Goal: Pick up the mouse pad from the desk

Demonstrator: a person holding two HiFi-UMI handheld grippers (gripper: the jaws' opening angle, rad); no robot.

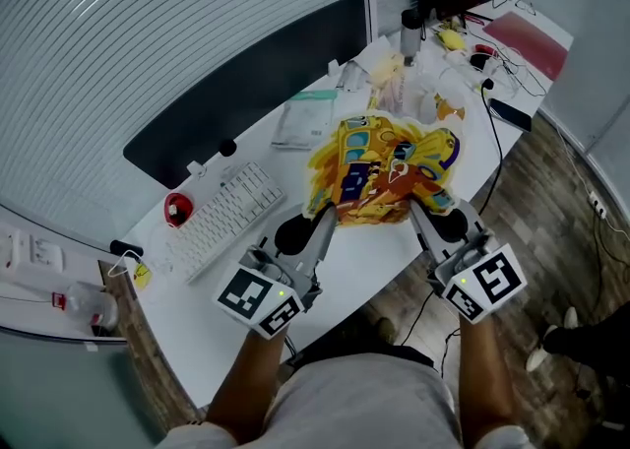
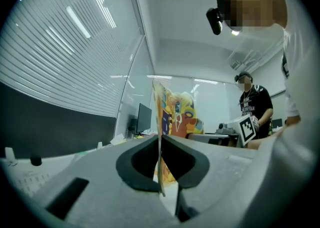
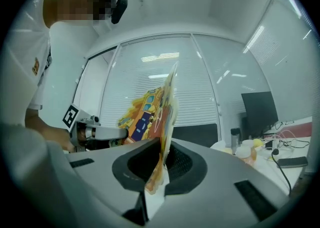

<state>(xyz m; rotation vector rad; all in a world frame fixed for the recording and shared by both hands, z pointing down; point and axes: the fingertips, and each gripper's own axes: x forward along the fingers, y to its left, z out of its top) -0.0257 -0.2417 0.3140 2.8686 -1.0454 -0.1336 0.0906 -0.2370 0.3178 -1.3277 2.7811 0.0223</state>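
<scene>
Shirt (image 1: 374, 408): mine, pale, at the head view's bottom edge, both forearms reaching out from it.
Left gripper (image 1: 325, 216): clenched on the pad's near left edge.
Right gripper (image 1: 415, 209): clamped on the near right edge.
Pad (image 1: 384, 166): yellow and orange print, up off the desk, hanging crumpled between my two grippers.
Desk (image 1: 335, 270): white, long, running slantwise away from me.
Keyboard (image 1: 228, 213): white, flat on the desk, left of my left gripper.
Bottles (image 1: 410, 32): among clutter and cables at the far end.
Panel (image 1: 246, 83): dark, along the desk's back edge.
Blinds (image 1: 148, 24): pale slats behind the panel.
Floor (image 1: 536, 191): wood boards, right of the desk.
Left gripper view, jaws: tight on the pad (image 2: 170, 114), its thin edge upright between them.
Left gripper view, room: monitor (image 2: 144, 117) far off; a person (image 2: 255, 104) in a dark top at right.
Right gripper view, jaws: pressed together on the pad (image 3: 155, 112), which rises above them.
Right gripper view, room: left gripper (image 3: 95, 133) at left; monitor (image 3: 260, 112) and bottles (image 3: 244, 153) at right; blinds behind.
</scene>
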